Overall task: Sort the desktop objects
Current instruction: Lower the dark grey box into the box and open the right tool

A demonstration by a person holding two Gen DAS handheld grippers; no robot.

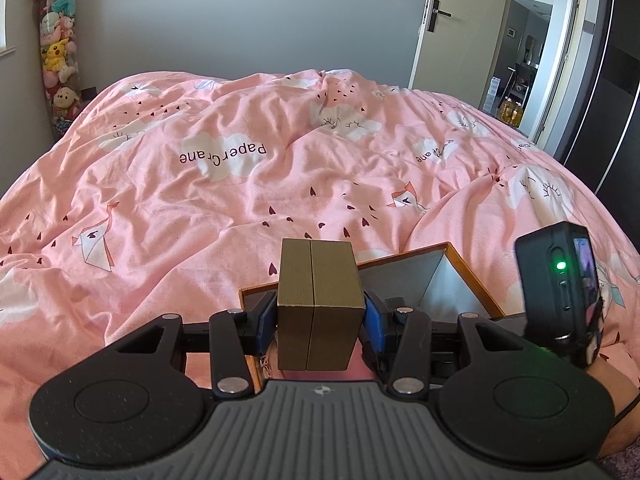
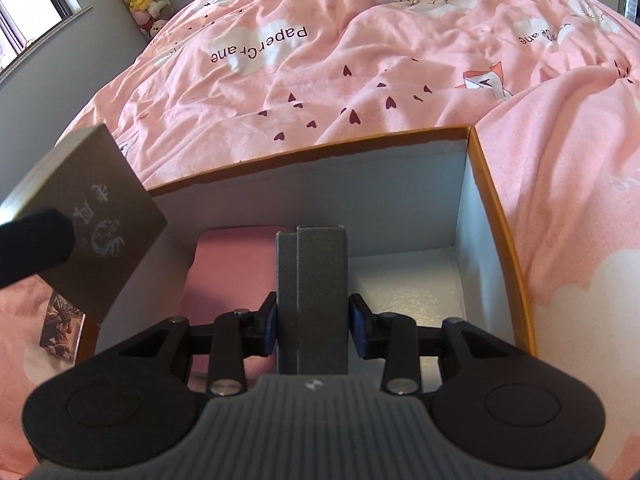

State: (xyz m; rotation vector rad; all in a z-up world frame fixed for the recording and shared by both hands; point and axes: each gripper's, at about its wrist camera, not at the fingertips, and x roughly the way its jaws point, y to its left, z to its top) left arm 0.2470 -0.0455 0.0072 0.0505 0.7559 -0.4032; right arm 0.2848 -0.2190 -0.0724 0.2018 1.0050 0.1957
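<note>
My left gripper (image 1: 320,314) is shut on a gold-brown box (image 1: 318,304) and holds it above the near left part of an orange-rimmed cardboard box (image 1: 472,268). The same gold box (image 2: 88,216) shows at the left of the right wrist view, with pale printing on its face. My right gripper (image 2: 312,326) is shut on a grey box (image 2: 312,296), held upright inside the white-walled cardboard box (image 2: 492,200). A pink flat object (image 2: 232,272) lies on the cardboard box's floor at the left.
The cardboard box sits on a bed with a rumpled pink duvet (image 1: 224,200). A picture card (image 2: 60,332) lies on the duvet left of the box. A tube of plush toys (image 1: 58,52) stands in the far left corner. An open door (image 1: 460,24) is at the right.
</note>
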